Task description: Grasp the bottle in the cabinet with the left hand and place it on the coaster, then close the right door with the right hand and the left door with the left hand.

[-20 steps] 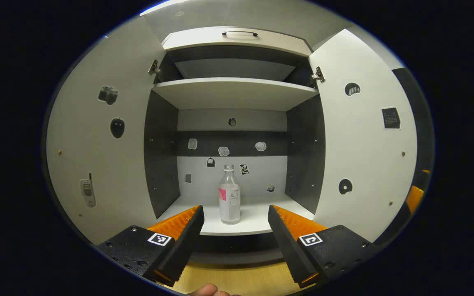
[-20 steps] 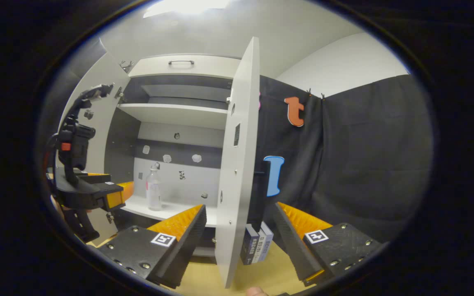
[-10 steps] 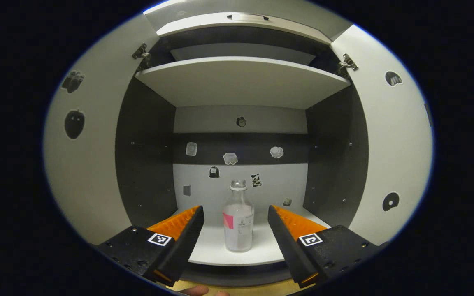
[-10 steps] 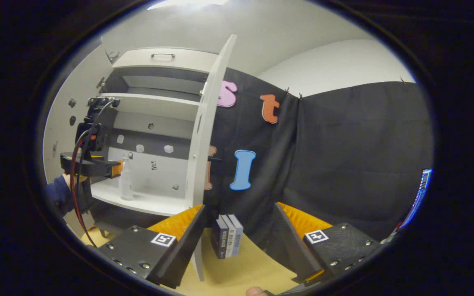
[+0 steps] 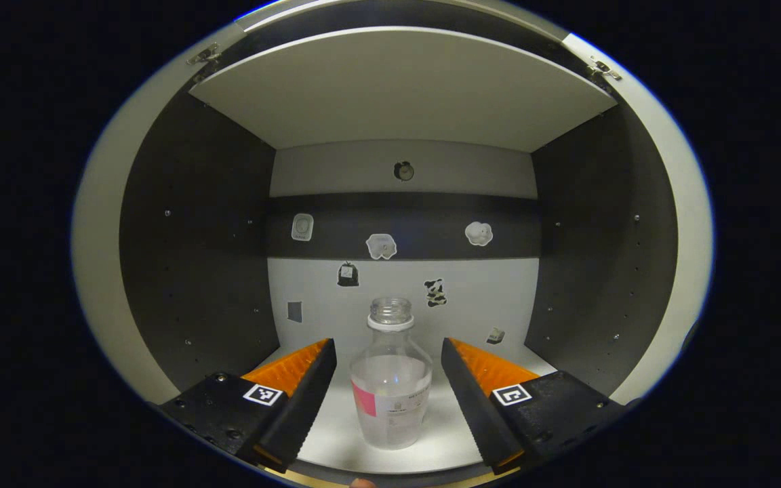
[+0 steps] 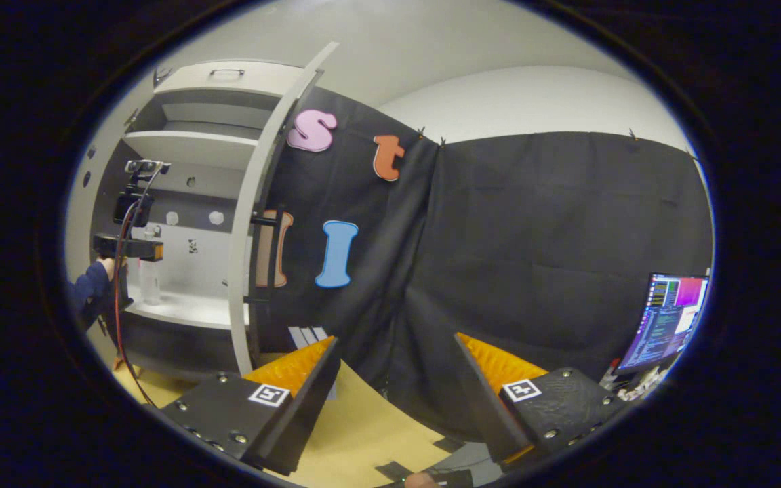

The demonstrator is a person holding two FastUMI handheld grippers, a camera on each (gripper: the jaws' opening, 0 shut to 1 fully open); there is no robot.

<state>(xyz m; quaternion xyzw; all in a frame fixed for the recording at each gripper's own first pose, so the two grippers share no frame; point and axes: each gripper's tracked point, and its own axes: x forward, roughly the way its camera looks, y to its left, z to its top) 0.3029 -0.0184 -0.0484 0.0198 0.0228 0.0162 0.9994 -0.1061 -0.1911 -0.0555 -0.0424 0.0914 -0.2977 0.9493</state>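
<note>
Left tongs (image 5: pixel 385 362): apart, reaching into the cabinet's lower compartment, one finger on each side of the bottle, neither finger touching it as far as the left gripper view shows.
Bottle (image 5: pixel 390 376): clear, uncapped, upright on the lower shelf (image 5: pixel 445 434) of the cabinet, near the shelf's front edge; a pink patch sits on its label. It stands between the fingers of the left tongs.
Bottle in the right gripper view (image 6: pixel 150 280): small and far to the left, upright on the same shelf, with the left tongs (image 6: pixel 150 250) level with its upper part.
Cabinet (image 5: pixel 194 224): dark side walls, a pale back panel with small stickers, a pale upper shelf (image 5: pixel 397 88) overhead.
Right door (image 6: pixel 251 224): open, seen nearly edge-on in the right gripper view, standing out from the cabinet toward the near side.
Left door (image 5: pixel 95 271): open, its pale inner face at the far left of the left gripper view.
Right tongs (image 6: pixel 396 369): apart, holding nothing, above the wooden desk (image 6: pixel 363 434), well to the right of the cabinet and facing the black cloth wall.
Person: a dark sleeve (image 6: pixel 89 288) at the left edge of the right gripper view, behind the left tongs.
Screen (image 6: pixel 668 318): lit, at the far right.
Books (image 6: pixel 306 335): a few spines standing on the desk just beside the foot of the right door.
</note>
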